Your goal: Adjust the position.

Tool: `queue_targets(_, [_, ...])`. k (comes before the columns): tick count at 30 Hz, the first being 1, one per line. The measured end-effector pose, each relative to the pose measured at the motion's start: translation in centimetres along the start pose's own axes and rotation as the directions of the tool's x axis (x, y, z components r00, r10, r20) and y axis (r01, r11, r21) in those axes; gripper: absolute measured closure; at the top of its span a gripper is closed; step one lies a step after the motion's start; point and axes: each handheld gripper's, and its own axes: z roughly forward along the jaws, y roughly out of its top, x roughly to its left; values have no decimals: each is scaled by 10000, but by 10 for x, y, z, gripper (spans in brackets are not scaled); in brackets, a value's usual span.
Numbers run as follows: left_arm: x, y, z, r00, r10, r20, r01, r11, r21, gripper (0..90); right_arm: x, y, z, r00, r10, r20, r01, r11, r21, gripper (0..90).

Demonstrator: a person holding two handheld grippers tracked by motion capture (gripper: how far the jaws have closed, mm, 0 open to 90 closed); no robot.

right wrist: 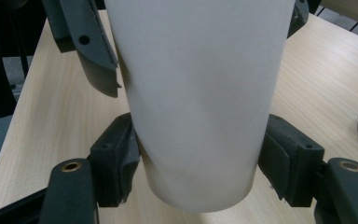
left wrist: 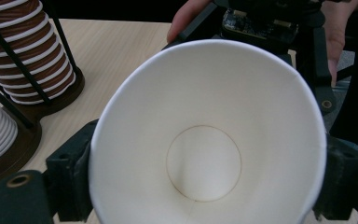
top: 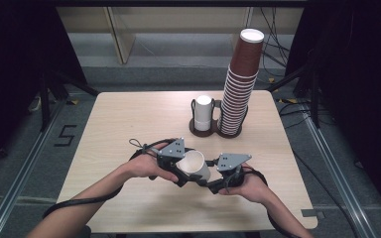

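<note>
A light wooden table (top: 129,119) stands on a grey floor, with dark curtains at both sides. At the far side of the table sits 1 dark holder (top: 203,130) with 2 rings. 1 ring holds a short stack of white cups (top: 203,113). The other holds a tall stack of brown cups (top: 240,84); there are too many, and too small, to count well.

Near the front edge, 2 hands hold 2 grippers. Between them is 1 white paper cup (top: 194,166), lying on its side in the air above the table. Its open mouth faces the left gripper (top: 176,166), and its bottom points to the right gripper (top: 218,182).

The right gripper pinches the cup near its bottom, 1 black pad on each side. The left gripper has its jaws at both sides of the rim, maybe touching it, but I cannot tell if they squeeze.
</note>
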Motion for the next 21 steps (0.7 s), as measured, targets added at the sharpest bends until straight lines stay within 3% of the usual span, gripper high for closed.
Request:
queue_targets(2, [0, 0, 0, 10000, -50, -22, 49, 10000, -3, 141, -1, 0, 0, 9997, -127, 223, 131, 9998, -137, 339])
queue_targets(7, [0, 1, -1, 9999, -141, -60, 140, 9996, -257, 167, -1, 1, -1, 9999, -8, 117, 10, 9998, -199, 339])
queue_targets(14, [-2, 3, -2, 9999, 87, -98, -89, 9996, -250, 202, 0, 2, 1, 10000, 60, 24, -60, 9998, -177, 339])
queue_targets(18, [-6, 5, -1, 9994, 278, -210, -280, 9996, -85, 219, 1, 3, 3, 9998, 171, -52, -171, 9998, -34, 326])
queue_targets(20, [-9, 6, 0, 9972, 608, -428, -601, 9980, 180, 227, 1, 4, 4, 9996, 286, 34, -286, 9995, 94, 296])
queue_targets(21, [-10, 7, 0, 9940, 924, -589, -896, 9949, 472, 230, 3, 3, 6, 9982, 592, 5, -592, 9982, 100, 272])
